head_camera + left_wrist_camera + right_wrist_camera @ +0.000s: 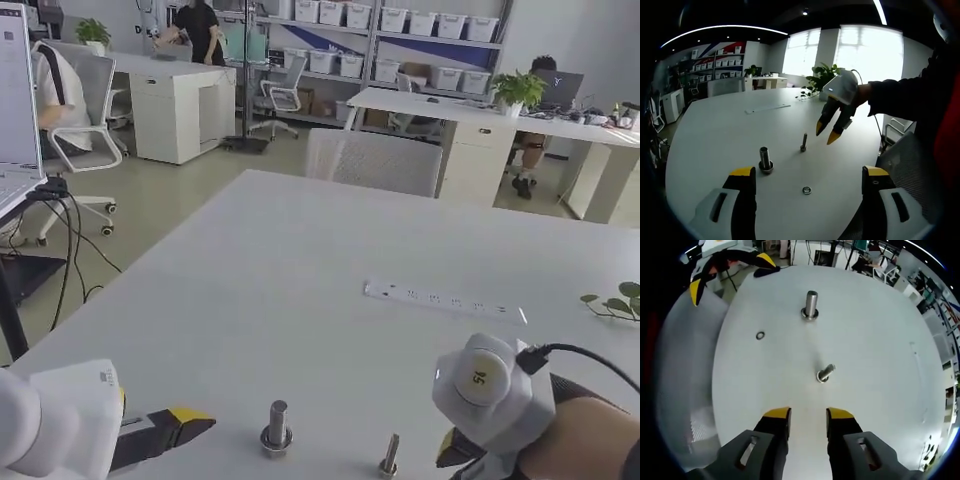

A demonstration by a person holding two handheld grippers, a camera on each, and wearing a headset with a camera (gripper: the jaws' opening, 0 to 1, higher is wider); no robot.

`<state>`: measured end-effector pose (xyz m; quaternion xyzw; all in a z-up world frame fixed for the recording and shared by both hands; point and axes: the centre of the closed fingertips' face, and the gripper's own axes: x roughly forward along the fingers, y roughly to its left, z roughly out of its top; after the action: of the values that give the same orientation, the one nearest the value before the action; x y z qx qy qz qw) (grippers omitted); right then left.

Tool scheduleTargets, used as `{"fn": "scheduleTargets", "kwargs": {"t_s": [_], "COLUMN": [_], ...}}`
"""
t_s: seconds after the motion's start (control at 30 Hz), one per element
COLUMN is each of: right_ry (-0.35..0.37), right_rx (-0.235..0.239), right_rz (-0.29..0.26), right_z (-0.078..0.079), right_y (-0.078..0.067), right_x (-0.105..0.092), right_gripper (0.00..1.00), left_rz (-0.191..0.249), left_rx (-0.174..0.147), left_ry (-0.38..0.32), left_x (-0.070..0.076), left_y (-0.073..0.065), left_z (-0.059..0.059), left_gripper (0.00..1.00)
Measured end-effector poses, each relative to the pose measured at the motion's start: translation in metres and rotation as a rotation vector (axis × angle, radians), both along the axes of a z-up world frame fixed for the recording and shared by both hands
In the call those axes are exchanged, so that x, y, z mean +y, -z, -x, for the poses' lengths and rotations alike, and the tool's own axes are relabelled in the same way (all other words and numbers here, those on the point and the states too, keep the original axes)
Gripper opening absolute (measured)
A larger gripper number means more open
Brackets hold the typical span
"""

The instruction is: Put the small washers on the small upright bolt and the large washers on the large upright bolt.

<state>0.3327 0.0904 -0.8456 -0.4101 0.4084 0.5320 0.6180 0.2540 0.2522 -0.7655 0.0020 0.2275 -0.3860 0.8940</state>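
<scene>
Showing in both gripper views, a washer (806, 190) lies on the table (715, 135).

— What did you have on the counter (300, 300)?
— It was white and smooth. Near my edge the large bolt (277, 428) stood upright on its wide base. The small bolt (389, 455) stood upright to its right, with bare surface between them.
— Any loose pieces?
— One washer (806, 190) lay flat, nearer to me than both bolts and touching neither.
— And farther out?
— A white power strip (445, 301) lay flat, well beyond the bolts. Green leaves (615, 300) showed by the right edge; I couldn't tell whether they rested on the counter.
</scene>
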Motion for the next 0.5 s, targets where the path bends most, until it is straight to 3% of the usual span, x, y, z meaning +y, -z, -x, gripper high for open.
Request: {"fn": "scheduleTargets", "kwargs": {"t_s": [0.27,0.5], "right_ry": [-0.029,-0.091], "right_rx": [0.018,0.034], "right_rz": [-0.022,-0.050], "right_z": [0.020,0.040], "right_y": [-0.002,-0.007], "right_x": [0.013,0.038], "right_gripper": [0.30,0.30], "left_rz": [0.001,0.003], "left_rx": [-0.005,-0.010], "left_ry": [-0.003,-0.005], "left_x": [0.000,0.000], "left_y": [-0.001,-0.003], "left_z": [0.001,0.002], "left_gripper": [0.87,0.87]}}
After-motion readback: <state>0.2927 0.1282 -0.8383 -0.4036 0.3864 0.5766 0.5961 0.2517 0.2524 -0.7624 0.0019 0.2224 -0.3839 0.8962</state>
